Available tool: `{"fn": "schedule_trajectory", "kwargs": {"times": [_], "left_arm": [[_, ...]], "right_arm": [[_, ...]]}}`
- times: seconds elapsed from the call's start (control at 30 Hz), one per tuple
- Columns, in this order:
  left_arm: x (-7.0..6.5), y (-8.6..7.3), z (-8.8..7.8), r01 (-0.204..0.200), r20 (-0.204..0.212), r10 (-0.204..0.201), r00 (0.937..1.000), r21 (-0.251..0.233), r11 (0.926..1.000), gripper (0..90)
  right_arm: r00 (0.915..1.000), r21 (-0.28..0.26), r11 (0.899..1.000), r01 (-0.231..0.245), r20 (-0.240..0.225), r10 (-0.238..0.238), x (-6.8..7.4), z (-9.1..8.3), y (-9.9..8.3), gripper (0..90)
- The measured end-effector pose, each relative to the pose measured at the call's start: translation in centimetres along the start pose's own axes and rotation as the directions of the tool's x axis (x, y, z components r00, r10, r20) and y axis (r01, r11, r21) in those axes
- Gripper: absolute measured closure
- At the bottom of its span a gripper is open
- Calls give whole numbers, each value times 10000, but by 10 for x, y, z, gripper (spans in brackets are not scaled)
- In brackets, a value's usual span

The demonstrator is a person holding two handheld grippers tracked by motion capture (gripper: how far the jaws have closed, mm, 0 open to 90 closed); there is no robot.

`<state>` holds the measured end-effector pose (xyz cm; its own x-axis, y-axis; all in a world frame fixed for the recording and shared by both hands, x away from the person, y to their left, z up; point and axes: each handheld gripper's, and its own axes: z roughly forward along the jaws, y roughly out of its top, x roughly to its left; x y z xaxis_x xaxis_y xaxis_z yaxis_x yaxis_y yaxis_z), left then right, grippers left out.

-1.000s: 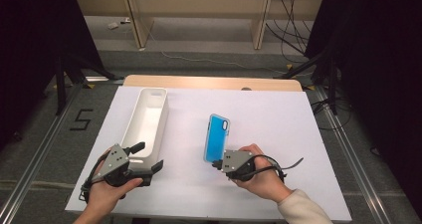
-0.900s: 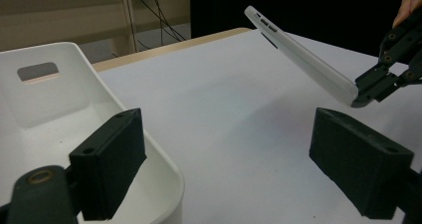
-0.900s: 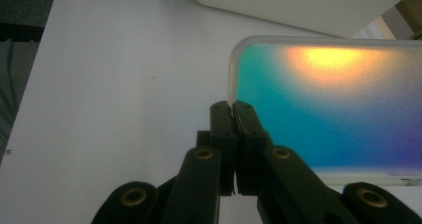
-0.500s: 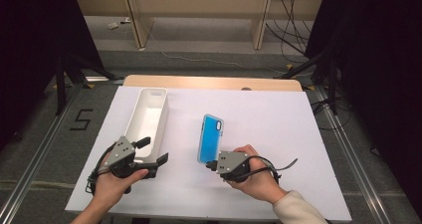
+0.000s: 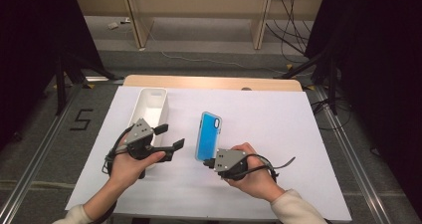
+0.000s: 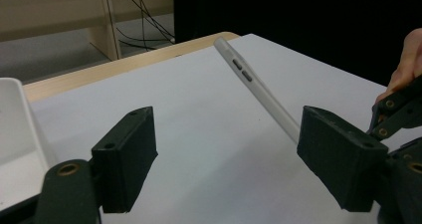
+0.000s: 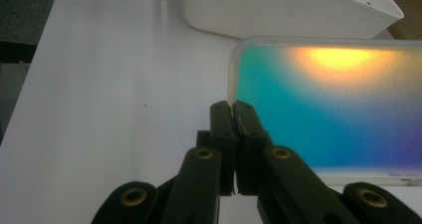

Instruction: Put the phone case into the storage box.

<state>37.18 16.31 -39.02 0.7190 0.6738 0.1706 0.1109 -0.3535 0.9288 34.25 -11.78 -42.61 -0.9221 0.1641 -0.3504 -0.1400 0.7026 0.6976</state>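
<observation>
Blue-backed clear phone case (image 5: 208, 136) is pinched at its near edge by the right gripper (image 7: 233, 109), lifted above the white table (image 5: 298, 134); left gripper (image 6: 224, 159) hangs wide open beside the white rectangular bin (image 5: 149, 104), likely poised for a handover needing alignment

Left gripper (image 6: 226, 159) jaws wide apart, phone case (image 6: 259, 87) edge-on beyond, white paper (image 6: 199, 114)

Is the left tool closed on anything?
No, the left tool has its jaws spread wide with only bare white table between them.
</observation>
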Motion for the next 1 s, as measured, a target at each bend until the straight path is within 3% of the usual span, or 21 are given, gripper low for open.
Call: {"fn": "schedule_trajectory", "kwargs": {"times": [0.5, 0.73, 1.0], "left_arm": [[-3, 28, 35, 81, -925, -9, 9957, 776, 9969, 300], [-6, 36, 48, 223, -1022, -94, 9947, 1252, 9919, 348], [2, 34, 62, 90, -873, 75, 9962, 1874, 9822, 436]], "right_arm": [[10000, -5, 10000, 79, 35, -79, 1, 4, 2, 893], [9998, 155, 9996, 217, 16, -217, 1, 7, 3, 893], [9990, 367, 9985, 405, 178, -412, 2, 9, 3, 893]]}}
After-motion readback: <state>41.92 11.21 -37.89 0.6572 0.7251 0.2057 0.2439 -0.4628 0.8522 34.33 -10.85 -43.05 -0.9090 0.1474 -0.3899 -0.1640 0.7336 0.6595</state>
